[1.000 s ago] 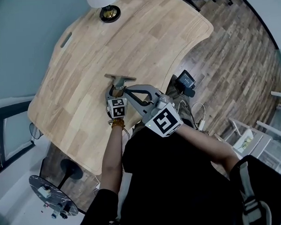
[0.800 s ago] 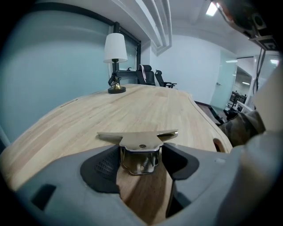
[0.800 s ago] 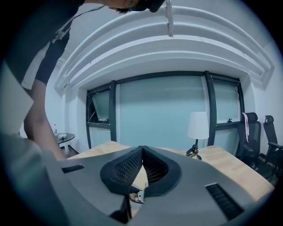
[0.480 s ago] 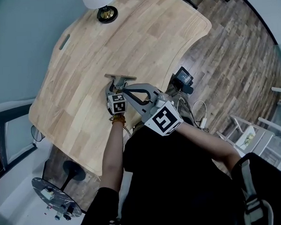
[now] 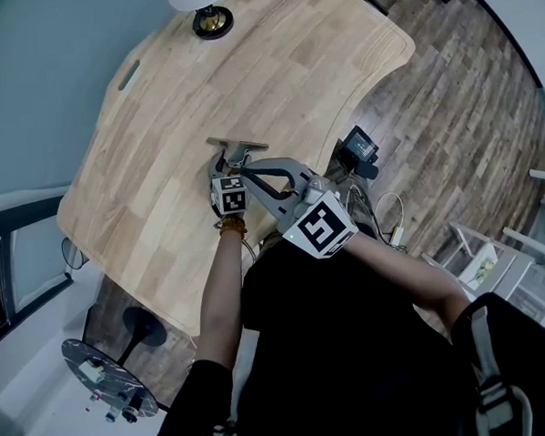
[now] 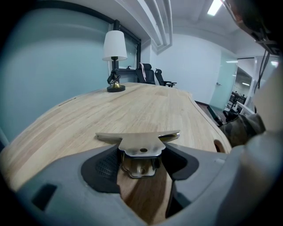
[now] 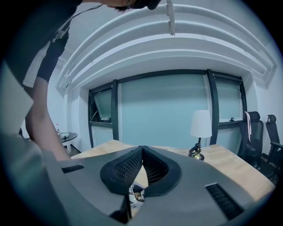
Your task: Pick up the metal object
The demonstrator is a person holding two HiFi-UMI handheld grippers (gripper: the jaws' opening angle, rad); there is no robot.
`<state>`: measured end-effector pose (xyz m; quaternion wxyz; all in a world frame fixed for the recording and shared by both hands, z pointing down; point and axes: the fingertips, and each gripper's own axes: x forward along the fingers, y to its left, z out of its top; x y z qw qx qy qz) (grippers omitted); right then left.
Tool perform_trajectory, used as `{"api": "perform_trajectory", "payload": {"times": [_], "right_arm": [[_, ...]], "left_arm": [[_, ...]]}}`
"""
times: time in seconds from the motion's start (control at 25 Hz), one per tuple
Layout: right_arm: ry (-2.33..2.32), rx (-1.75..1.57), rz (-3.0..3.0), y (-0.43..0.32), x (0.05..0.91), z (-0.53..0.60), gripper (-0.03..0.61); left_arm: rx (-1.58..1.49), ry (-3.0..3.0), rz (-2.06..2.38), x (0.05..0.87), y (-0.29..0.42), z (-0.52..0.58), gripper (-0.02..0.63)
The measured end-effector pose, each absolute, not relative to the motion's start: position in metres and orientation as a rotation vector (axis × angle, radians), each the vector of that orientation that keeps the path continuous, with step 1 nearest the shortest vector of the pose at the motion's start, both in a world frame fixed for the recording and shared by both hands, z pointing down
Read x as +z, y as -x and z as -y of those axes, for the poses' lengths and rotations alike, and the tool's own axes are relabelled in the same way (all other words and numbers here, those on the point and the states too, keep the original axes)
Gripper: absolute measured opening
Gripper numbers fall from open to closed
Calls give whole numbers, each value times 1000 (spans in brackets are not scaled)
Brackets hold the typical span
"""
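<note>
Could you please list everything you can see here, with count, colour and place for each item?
table: one, light wood, fills the middle of the head view.
metal object: one, silver, near the table's front edge, clamped.
lamp: one, white shade, at the table's far end.
office chairs: two, black, beyond the table.
device: one, black, by the table's near edge.
side table: one, round, dark, on the floor at the head view's lower left.
left gripper: one, grey, its fingers shut on the metal object.
right gripper: one, grey, shut and empty, beside the left one.
</note>
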<state>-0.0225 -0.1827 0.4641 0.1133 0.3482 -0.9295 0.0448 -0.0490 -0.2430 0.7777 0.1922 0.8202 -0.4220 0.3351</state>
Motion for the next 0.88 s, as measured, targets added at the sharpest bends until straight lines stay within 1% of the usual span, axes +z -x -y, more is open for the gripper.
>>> {"api": "perform_trajectory", "payload": {"times": [0.24,0.88], "right_arm": [[-1030,120,2729,20,461,181,2],[-1004,66,2743,14,453,176,2]], "left_arm": [[950,-2280,1178,770,55,229,293],[775,-2293,1339,717,69,225,291]]}}
